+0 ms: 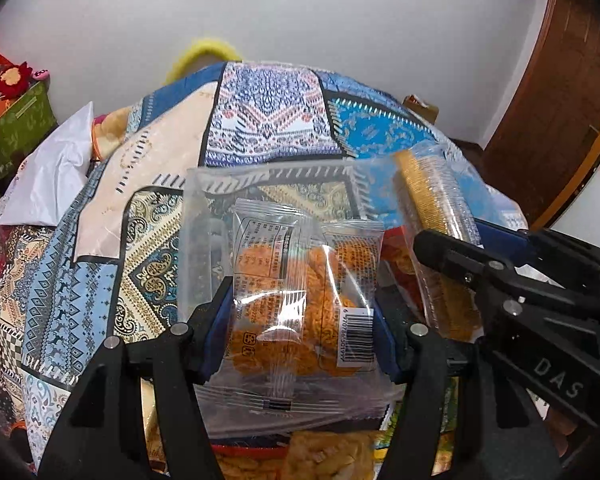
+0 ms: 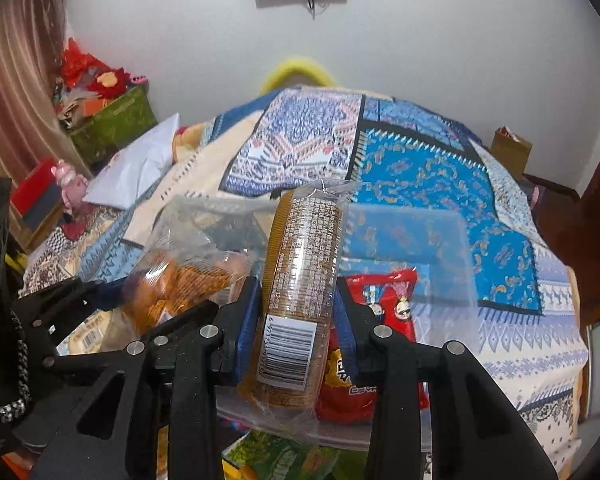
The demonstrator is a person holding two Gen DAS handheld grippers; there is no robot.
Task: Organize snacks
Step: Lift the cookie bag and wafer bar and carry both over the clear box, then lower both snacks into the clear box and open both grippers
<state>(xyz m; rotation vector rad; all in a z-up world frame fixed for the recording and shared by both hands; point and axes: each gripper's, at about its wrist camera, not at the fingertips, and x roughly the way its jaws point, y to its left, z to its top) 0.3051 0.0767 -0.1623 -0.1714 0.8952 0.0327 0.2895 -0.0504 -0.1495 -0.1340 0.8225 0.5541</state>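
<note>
My left gripper (image 1: 300, 320) is shut on a clear packet of orange fried snacks (image 1: 300, 292), held above a clear plastic box (image 1: 204, 216). My right gripper (image 2: 298, 308) is shut on a clear-wrapped roll of brown biscuits (image 2: 300, 280), held upright above the same box (image 2: 440, 240). The biscuit roll (image 1: 432, 200) and the right gripper's black fingers (image 1: 480, 264) show at the right of the left wrist view. The orange snack packet (image 2: 180, 284) and the left gripper show at the left of the right wrist view. A red snack bag (image 2: 384, 304) lies in the box.
A patterned blue and cream quilt (image 1: 268, 120) covers the bed behind. More snack packs (image 2: 276, 456) lie below the grippers. A white pillow (image 1: 56, 168) and green box (image 1: 16, 128) stand at the left. A wooden door (image 1: 560, 100) is at the right.
</note>
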